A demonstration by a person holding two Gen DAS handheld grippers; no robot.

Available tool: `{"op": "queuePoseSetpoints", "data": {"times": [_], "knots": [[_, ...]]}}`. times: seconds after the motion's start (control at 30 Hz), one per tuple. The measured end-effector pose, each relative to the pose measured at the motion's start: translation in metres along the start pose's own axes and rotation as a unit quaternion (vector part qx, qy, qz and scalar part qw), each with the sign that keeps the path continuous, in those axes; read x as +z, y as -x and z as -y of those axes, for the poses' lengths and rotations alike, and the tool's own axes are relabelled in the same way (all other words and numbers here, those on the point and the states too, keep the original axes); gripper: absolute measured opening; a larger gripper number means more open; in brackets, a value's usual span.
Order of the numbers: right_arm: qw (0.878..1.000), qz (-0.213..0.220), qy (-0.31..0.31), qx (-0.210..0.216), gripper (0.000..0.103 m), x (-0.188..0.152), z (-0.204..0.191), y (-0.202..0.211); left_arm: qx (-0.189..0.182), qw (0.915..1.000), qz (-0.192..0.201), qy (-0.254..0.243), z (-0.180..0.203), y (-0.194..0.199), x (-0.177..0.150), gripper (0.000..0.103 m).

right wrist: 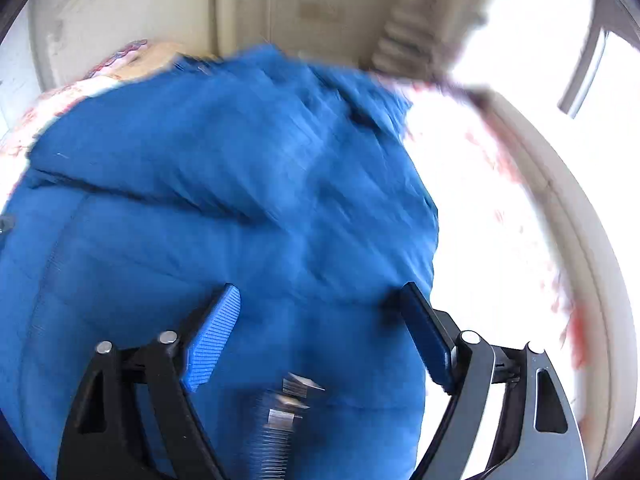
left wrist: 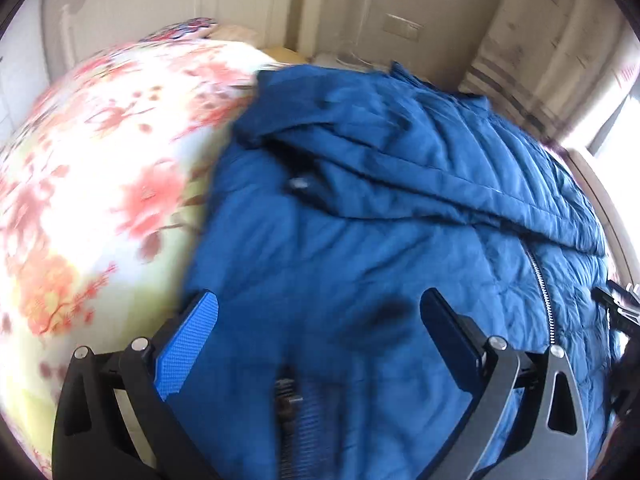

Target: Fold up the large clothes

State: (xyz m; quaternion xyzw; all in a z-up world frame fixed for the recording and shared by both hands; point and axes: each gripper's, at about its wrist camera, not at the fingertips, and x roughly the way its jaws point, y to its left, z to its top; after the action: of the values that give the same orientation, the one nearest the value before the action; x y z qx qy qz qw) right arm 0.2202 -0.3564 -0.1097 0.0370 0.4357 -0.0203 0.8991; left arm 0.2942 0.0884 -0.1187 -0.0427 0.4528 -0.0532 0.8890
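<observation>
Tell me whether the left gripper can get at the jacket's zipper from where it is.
Probably yes. The left gripper is open above the blue jacket, and the zipper lies exposed just right of its right finger, nothing covering it.

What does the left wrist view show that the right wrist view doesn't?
Only the left wrist view shows the jacket's zipper, a wide stretch of floral bedsheet left of the jacket, and the open left gripper. Only the right wrist view shows the jacket's right edge, a bright window and the open right gripper. Both show the blue jacket on the bed.
</observation>
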Motion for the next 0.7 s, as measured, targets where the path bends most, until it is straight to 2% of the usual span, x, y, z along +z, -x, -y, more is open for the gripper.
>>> {"op": "queuePoseSetpoints", "data": {"times": [0.03, 0.1, 0.17, 0.23, 0.3, 0.37, 0.47, 0.5, 0.53, 0.63, 0.7], "knots": [[1.0, 0.003, -0.003, 0.005, 0.082, -0.001, 0.003, 0.003, 0.0, 1.0, -0.005, 0.002, -0.004, -0.002, 0.0, 0.1], [1.0, 0.005, 0.011, -0.019, 0.082, 0.0, -0.001, 0.009, -0.01, 0.9999, -0.001, 0.012, -0.008, 0.001, 0.0, 0.1], [0.999, 0.018, 0.029, -0.039, 0.081, -0.003, -0.017, 0.023, 0.012, 0.9998, 0.009, 0.011, -0.006, 0.007, -0.002, 0.1], [0.997, 0.048, 0.056, -0.021, 0.081, -0.01, -0.041, 0.044, 0.033, 0.9989, 0.035, 0.004, 0.001, 0.024, -0.01, 0.1], [0.993, 0.058, 0.101, 0.007, 0.081, -0.023, -0.069, 0.063, 0.011, 0.9987, 0.05, -0.008, 0.014, 0.043, -0.021, 0.1], [0.987, 0.058, 0.147, 0.033, 0.081, -0.038, -0.098, 0.073, -0.014, 0.9973, 0.06, -0.04, 0.035, 0.061, -0.035, 0.1], [0.976, 0.029, 0.207, 0.066, 0.081, -0.064, -0.131, 0.069, -0.029, 0.9917, 0.039, -0.119, 0.074, 0.062, -0.06, 0.101], [0.972, 0.011, 0.227, 0.059, 0.081, -0.074, -0.14, 0.058, -0.011, 0.9886, 0.018, -0.149, 0.085, 0.051, -0.072, 0.101], [0.972, 0.016, 0.226, 0.056, 0.082, -0.078, -0.14, 0.053, 0.004, 0.9868, 0.006, -0.162, 0.087, 0.043, -0.078, 0.101], [0.978, 0.002, 0.192, 0.079, 0.082, -0.072, -0.124, 0.051, -0.001, 0.9889, -0.002, -0.149, 0.082, 0.043, -0.074, 0.101], [0.979, 0.005, 0.195, 0.063, 0.082, -0.073, -0.119, 0.058, 0.002, 0.9908, -0.004, -0.136, 0.075, 0.046, -0.071, 0.101]]}}
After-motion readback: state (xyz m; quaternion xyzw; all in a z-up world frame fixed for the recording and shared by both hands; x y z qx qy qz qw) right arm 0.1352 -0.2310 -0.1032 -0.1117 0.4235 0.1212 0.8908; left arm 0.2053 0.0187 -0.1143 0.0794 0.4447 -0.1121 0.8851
